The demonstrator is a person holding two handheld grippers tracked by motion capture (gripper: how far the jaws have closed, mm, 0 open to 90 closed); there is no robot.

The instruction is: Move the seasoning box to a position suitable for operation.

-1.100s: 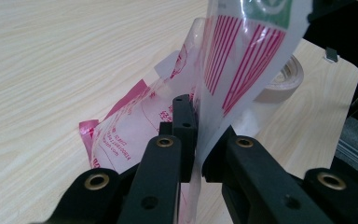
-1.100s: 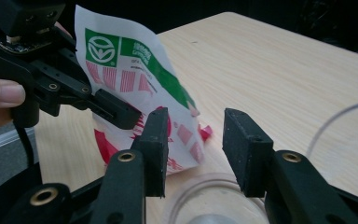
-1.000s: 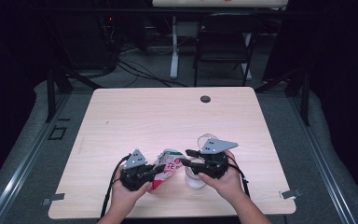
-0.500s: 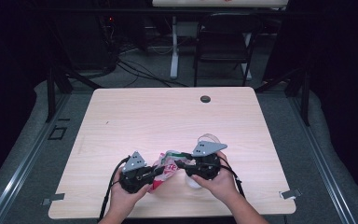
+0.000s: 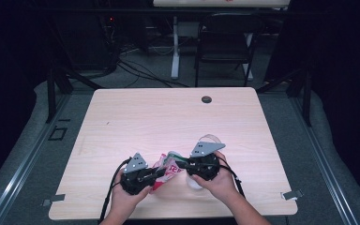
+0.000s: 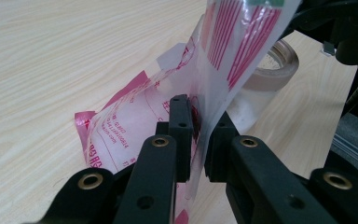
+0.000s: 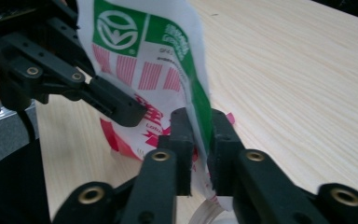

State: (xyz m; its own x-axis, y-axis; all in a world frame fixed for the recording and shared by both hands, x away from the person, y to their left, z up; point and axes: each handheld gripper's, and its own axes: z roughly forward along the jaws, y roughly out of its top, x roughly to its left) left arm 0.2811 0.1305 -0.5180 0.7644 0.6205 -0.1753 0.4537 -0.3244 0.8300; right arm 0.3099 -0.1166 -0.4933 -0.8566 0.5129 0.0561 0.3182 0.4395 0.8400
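Now we hold a plastic bag (image 5: 168,165) between us near the front edge of the desk (image 5: 168,117), just left of a roll of tape (image 6: 272,65) that rests on the wood beside it. Our left hand-held gripper (image 5: 157,176) is pinched narrow on the bag's clear, red-printed film, as the left gripper view shows (image 6: 199,140). Our right hand-held gripper (image 5: 183,165) has just been closing, and the right gripper view shows its jaws (image 7: 199,149) drawn in on the green-and-white edge of the same bag, the film caught between them.

We judge the bag light, thin and limp: it creases and sags where nothing supports it, and its glossy face looks slippery. It should give no resistance when pulled, yet it could tear or slide out of a loose pinch. The best hold, in our view, is on the two opposite layers near the mouth, one per hand-held gripper, so that drawing them apart opens it beside the roll of tape.
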